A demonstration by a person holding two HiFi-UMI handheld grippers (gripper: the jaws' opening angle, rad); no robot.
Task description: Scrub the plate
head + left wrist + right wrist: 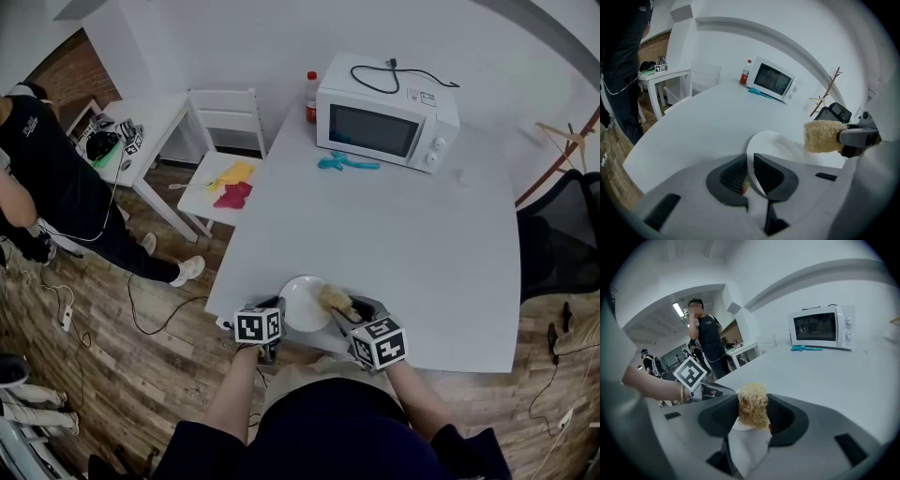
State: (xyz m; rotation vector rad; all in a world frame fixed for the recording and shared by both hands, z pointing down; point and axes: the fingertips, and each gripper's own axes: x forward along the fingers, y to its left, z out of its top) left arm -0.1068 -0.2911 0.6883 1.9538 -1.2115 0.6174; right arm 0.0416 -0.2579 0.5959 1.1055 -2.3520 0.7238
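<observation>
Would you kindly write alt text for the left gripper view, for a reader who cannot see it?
The left gripper is shut on the near rim of a white plate, with a white table beyond. The right gripper holds a tan scrubber over the plate; a microwave and a red bottle stand at the far end.

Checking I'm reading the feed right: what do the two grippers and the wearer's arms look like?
The left gripper and right gripper match: light grey moulded bodies, black claws, and a cube of black-and-white square markers on each. The person wears a dark short-sleeved top and a gold-coloured bracelet at the left wrist.
</observation>
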